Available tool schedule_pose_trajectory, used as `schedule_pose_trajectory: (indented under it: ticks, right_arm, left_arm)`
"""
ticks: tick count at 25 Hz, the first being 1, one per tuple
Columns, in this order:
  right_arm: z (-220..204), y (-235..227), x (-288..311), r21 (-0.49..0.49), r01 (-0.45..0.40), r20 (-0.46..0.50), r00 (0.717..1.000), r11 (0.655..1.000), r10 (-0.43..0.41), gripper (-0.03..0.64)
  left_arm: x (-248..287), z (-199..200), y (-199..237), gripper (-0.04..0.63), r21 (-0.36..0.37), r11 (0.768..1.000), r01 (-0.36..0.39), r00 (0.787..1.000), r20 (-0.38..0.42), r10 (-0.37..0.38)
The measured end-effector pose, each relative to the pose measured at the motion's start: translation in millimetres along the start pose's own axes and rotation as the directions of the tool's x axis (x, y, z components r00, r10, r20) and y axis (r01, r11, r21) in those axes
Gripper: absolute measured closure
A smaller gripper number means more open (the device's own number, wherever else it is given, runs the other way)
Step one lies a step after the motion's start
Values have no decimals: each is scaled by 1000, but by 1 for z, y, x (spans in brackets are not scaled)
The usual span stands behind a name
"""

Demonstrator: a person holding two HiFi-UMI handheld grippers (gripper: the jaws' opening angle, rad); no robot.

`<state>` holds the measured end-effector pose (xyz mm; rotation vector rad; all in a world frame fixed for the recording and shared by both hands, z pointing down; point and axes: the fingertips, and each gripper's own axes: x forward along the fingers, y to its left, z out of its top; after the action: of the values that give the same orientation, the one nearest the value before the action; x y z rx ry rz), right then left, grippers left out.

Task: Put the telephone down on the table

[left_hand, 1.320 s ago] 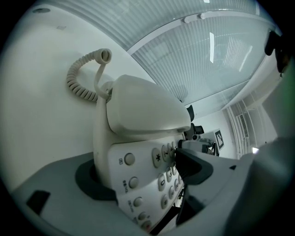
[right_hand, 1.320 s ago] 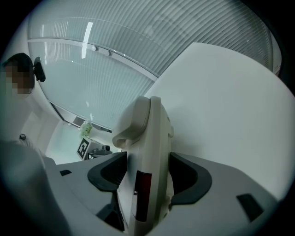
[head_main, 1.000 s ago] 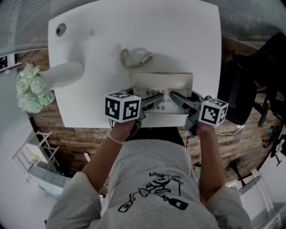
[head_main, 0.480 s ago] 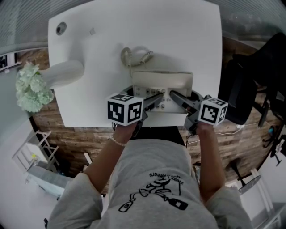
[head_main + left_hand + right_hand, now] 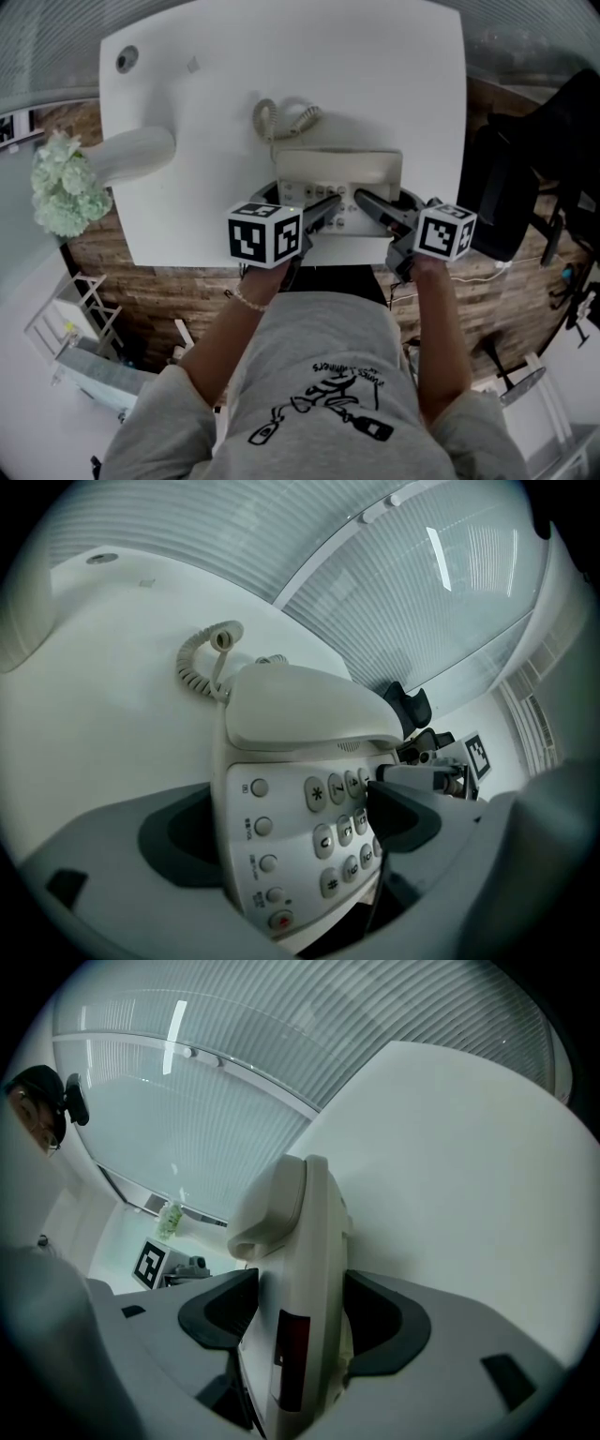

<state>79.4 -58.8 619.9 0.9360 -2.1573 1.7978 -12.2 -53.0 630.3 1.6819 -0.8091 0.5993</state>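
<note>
The left tool [image 5: 291, 825] has tipped a little, so its marker cube [image 5: 265, 234] now sits slightly lower and further right in the head view, and its jaws have just been opening. The phone [image 5: 339, 176] and the right tool [image 5: 302, 1321] have not shifted.

The phone lies flat on the white worktop [image 5: 375, 75], close to the near edge, with the handset [image 5: 309, 710] on its cradle. Its coiled cord [image 5: 281, 117] lies on the worktop just behind it.

The left tool's jaws stand spread wide, with the near left part of the phone between them. One pad is just beside the phone's left edge and the other hangs over the keypad [image 5: 342, 829]; they are not pinching it.

The right tool pinches the phone's right edge. In the right gripper view both dark pads lie against the casing, one on each face.

Pale green flowers [image 5: 61, 187] hang off the worktop's left side, well apart from the phone.
</note>
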Motion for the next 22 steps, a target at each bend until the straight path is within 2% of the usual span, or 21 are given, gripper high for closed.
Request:
schedule_pose_trajectory:
  ticks: [11,22]
  right_arm:
    - [3,-3,3,17,0,0,1000,1000,0,311]
    - [2,-8,1,15,24,-6,1000,1000,-24,311]
  left_arm:
    - [1,1,3,133,-46,998,-37,999,-16,37]
    - [4,-1,5,126,-36,996,-86,996,-43,84]
